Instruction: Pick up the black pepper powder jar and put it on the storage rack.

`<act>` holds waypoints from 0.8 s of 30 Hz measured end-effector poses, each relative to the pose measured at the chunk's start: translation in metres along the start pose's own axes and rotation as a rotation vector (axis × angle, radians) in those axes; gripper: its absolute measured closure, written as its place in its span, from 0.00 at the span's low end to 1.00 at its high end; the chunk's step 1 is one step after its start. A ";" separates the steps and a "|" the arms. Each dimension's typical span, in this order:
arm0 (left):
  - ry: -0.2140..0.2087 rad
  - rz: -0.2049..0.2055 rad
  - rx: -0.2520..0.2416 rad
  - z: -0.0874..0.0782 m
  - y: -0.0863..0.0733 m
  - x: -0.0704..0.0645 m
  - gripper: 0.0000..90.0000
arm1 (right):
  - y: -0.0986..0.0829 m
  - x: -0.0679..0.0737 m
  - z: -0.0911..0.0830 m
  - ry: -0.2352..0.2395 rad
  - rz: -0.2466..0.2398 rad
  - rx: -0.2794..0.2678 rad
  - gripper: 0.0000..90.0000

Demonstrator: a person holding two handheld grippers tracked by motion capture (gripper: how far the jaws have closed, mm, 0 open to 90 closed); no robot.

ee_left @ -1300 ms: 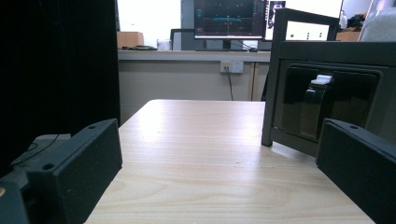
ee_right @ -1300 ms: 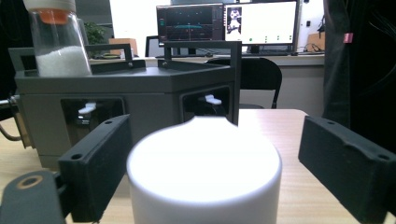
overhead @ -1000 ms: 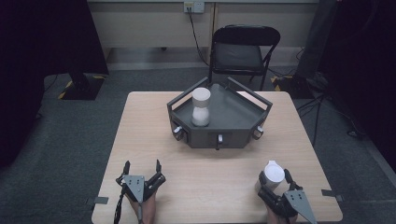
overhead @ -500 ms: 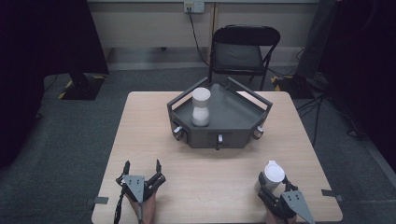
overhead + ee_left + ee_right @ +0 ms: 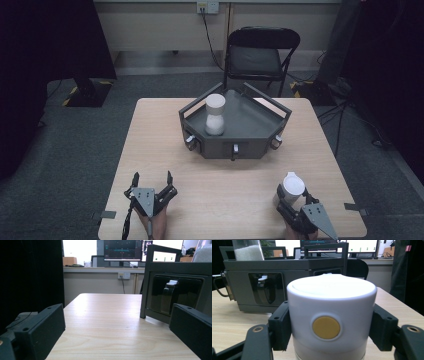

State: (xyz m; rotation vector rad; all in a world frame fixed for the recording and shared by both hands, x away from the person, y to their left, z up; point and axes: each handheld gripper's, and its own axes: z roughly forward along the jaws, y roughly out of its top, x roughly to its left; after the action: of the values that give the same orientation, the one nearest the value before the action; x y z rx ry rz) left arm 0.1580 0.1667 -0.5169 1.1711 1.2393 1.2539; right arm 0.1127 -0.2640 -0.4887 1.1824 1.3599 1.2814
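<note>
A white cylindrical container [image 5: 293, 185] with a yellow dot [image 5: 326, 327] on its side stands on the table near the front right, and my right gripper [image 5: 293, 196] is shut on it, one jaw on each side. A second white container [image 5: 215, 115], narrower at the waist, stands upright in the left part of the dark grey tray [image 5: 250, 146] at the table's middle back. My left gripper [image 5: 152, 177] rests open near the front left edge with nothing between its jaws. From the left gripper view the tray's wall [image 5: 175, 287] stands ahead to the right.
The tray has raised corner posts and small latches [image 5: 233, 150] on its front walls. A black folding chair [image 5: 260, 57] stands behind the light wooden table [image 5: 220, 192]. Bare tabletop lies between the two grippers and in front of the tray.
</note>
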 end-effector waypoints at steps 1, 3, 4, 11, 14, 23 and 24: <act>0.000 -0.001 0.000 0.000 0.000 0.000 0.00 | 0.000 0.000 0.000 0.000 -0.001 0.001 0.33; 0.000 0.000 0.000 0.000 0.000 0.000 0.00 | 0.001 0.000 0.000 0.001 -0.001 0.004 0.33; 0.000 0.000 0.000 0.000 0.000 0.000 0.00 | 0.002 -0.001 0.000 0.003 -0.001 0.006 0.33; 0.000 0.000 0.000 0.000 0.000 0.000 0.00 | 0.004 -0.003 -0.001 0.011 -0.002 0.005 0.34; 0.000 0.001 0.000 0.000 0.000 0.000 0.00 | 0.006 -0.005 -0.001 0.019 0.001 0.007 0.33; -0.006 0.000 0.000 0.000 0.000 0.001 0.00 | 0.012 -0.010 0.000 0.043 0.005 0.016 0.34; -0.006 -0.001 0.000 0.000 0.000 0.001 0.00 | 0.013 -0.011 0.001 0.047 0.004 0.017 0.34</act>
State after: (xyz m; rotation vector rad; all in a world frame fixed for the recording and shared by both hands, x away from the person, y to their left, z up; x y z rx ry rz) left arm 0.1579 0.1676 -0.5170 1.1737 1.2346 1.2490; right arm 0.1155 -0.2746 -0.4763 1.1740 1.4057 1.3099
